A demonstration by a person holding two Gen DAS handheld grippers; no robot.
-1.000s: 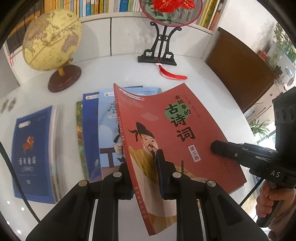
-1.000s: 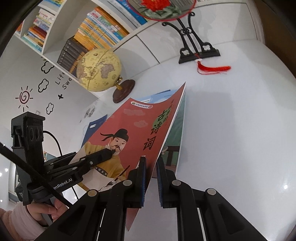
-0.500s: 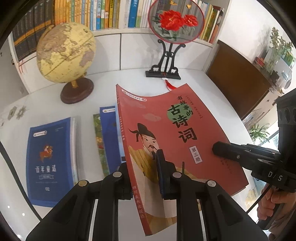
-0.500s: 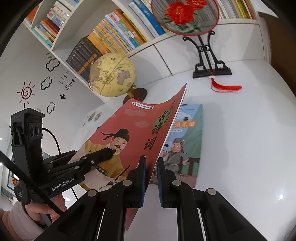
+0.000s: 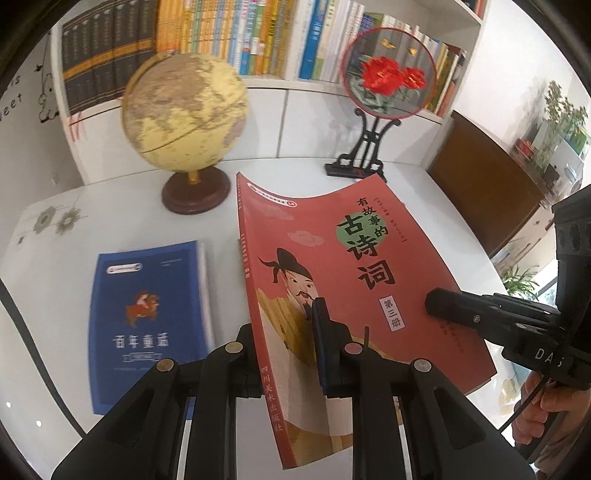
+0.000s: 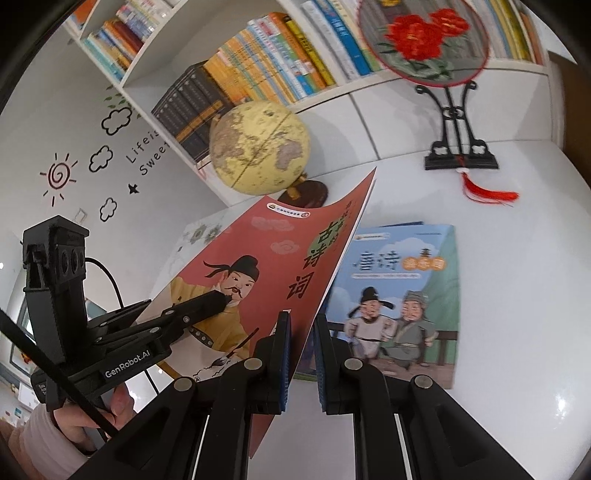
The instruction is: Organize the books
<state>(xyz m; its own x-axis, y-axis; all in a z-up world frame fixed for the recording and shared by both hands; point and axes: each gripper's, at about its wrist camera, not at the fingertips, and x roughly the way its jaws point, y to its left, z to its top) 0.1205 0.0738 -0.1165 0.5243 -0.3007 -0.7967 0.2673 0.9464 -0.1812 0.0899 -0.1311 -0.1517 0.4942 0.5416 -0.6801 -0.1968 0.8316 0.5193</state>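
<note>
Above white glossy table (image 5: 424, 206), red paperback (image 5: 332, 258) hanging tilted, clear of surface. Left gripper (image 5: 284, 347) pinching spine-side bottom edge; right gripper (image 6: 301, 354) pinching opposite edge, both jaws narrow on it. Thin matte cover bowing between grips: looking light, floppy, best held at both edges. Blue book (image 5: 147, 317) and teal book (image 6: 402, 302) lying flat below.

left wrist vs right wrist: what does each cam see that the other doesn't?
Left wrist only: the dark blue book lying flat left of the lifted one, and the brown cabinet.

Right wrist only: the light blue illustrated book on the table under the lifted one, the red tassel, and the wall decals.

Both: the red poetry book, clamped by the left gripper and right gripper, plus the globe, embroidered fan and bookshelf.
</note>
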